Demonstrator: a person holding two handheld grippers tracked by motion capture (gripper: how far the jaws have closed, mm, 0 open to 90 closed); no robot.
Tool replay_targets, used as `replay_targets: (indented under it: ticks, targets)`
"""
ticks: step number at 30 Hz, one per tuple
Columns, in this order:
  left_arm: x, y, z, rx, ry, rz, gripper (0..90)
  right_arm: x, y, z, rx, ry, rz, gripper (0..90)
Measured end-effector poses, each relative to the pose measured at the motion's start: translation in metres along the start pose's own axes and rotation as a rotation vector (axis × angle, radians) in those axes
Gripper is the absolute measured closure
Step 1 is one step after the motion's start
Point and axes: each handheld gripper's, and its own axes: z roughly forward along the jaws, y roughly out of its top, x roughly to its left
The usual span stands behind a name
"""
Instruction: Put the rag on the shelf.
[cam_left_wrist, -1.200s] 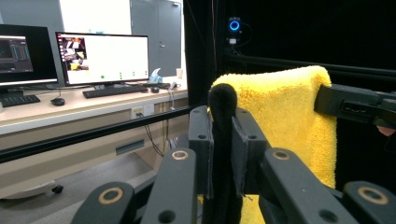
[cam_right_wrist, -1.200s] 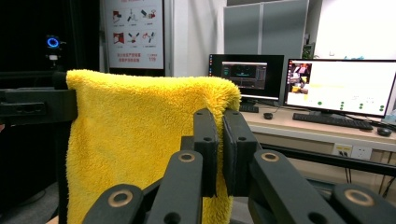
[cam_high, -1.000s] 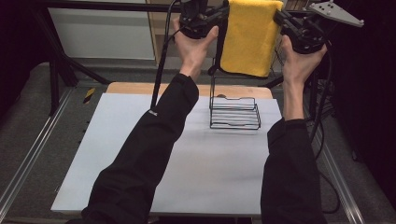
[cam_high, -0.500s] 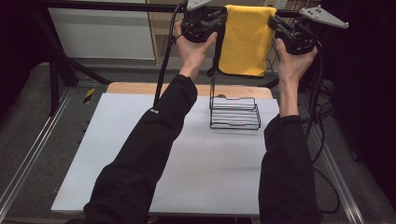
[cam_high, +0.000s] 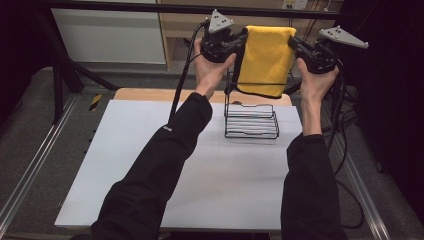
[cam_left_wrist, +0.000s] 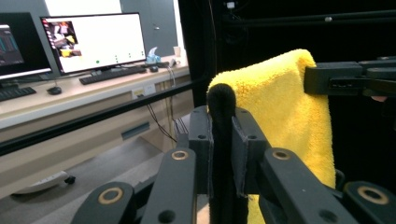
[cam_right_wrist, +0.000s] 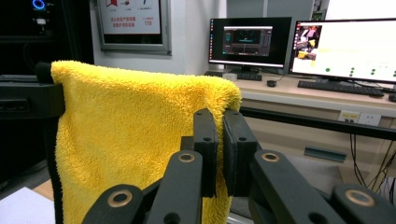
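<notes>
Towel (cam_high: 265, 60), yellow and fluffy, held spread in the air above the far edge of the table (cam_high: 150, 165), directly over a black wire rack (cam_high: 251, 121). Left gripper (cam_high: 239, 44) clamped on the towel's left upper corner; in the left gripper view, jaws pressed together on a dark, shadowed edge of the towel (cam_left_wrist: 280, 121), with the yellow pile hanging away to the right. Right gripper (cam_high: 295, 46) clamped on the right upper corner; in the right gripper view, jaws closed on the towel's (cam_right_wrist: 135, 140) near edge, the cloth draping down to the left. Left gripper (cam_right_wrist: 28, 100) visible at the far corner in the right gripper view, and right gripper (cam_left_wrist: 350, 79) visible at the far corner in the left gripper view. Lower hem of the towel hanging just above the rack's tall rear wire frame, the frame partly hidden behind the cloth; contact between hem and frame cannot be told. Rack standing upright on the white table surface near the far right, between the two forearms. Black cables trailing from both grippers down past the table sides. Behind the table, a black horizontal bar (cam_high: 125, 6) and a wooden shelf unit. Desk with monitors (cam_right_wrist: 345, 49) and keyboards (cam_left_wrist: 112, 74) in the background of both gripper views.
</notes>
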Motion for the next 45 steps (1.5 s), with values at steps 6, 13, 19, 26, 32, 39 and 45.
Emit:
replay_targets:
  ticks: [6, 13, 19, 26, 32, 39, 45]
  targets:
    - [-0.005, -0.012, -0.003, 0.008, -0.023, 0.007, 79.5, -0.002, -0.012, -0.004, 0.009, 0.013, 0.008, 85.4]
    - [-0.010, -0.020, -0.010, 0.017, -0.040, 0.014, 79.4, 0.000, -0.021, -0.011, 0.015, 0.030, 0.001, 85.4]
    - [-0.015, -0.027, -0.013, 0.043, -0.040, 0.028, 79.3, 0.003, -0.028, -0.016, 0.030, 0.033, 0.002, 85.3]
    - [-0.019, -0.036, -0.017, 0.057, -0.052, 0.034, 79.2, 0.004, -0.035, -0.021, 0.041, 0.037, -0.002, 85.3]
    - [-0.025, -0.038, -0.024, 0.060, -0.061, 0.039, 79.1, 0.007, -0.039, -0.029, 0.030, 0.044, -0.008, 85.2]
    - [-0.033, -0.042, -0.028, 0.075, -0.070, 0.049, 79.0, 0.011, -0.045, -0.038, 0.033, 0.043, -0.020, 85.1]
    - [-0.039, -0.047, -0.032, 0.087, -0.078, 0.032, 78.6, 0.014, -0.050, -0.045, 0.040, 0.046, -0.020, 85.1]
